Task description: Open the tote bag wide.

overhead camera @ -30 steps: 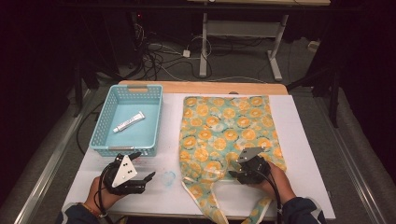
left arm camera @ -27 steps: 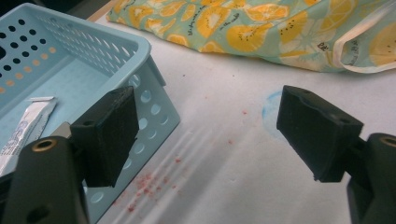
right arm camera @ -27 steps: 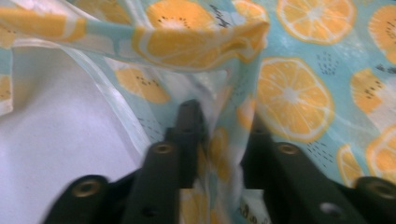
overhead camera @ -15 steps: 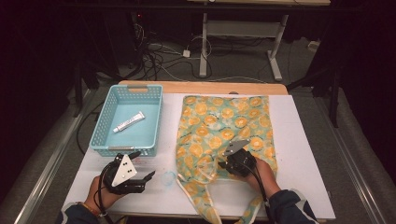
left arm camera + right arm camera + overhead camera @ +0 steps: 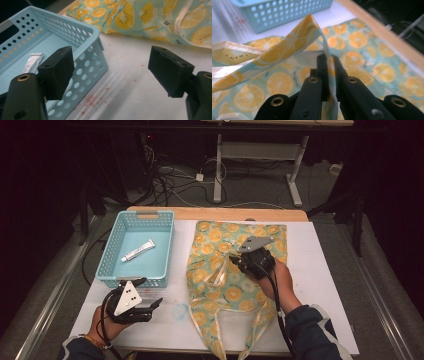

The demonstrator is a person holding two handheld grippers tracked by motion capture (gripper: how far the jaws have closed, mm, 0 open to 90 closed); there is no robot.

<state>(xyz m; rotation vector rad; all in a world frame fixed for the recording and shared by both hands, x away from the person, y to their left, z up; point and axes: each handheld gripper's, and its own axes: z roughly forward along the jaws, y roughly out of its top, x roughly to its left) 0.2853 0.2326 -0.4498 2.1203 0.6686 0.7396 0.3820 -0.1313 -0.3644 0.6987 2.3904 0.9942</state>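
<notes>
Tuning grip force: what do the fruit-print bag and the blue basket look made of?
Fruit-print bag: thin, pliable sheet with a slight sheen, probably coated fabric or plastic film; it folds softly where the right gripper pinches it and lifts an edge. Blue basket: rigid moulded plastic, smooth matte finish, judging by its even perforated walls and rolled rim.

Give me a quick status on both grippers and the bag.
Right gripper shut on bag, edge lifted. Left gripper open beside basket. Nothing blocking.

the room is dark. a grey floor (image 5: 260, 185) carries tangled cables (image 5: 170, 180). a white desk frame (image 5: 255, 155) stands behind the table (image 5: 320, 270).
</notes>
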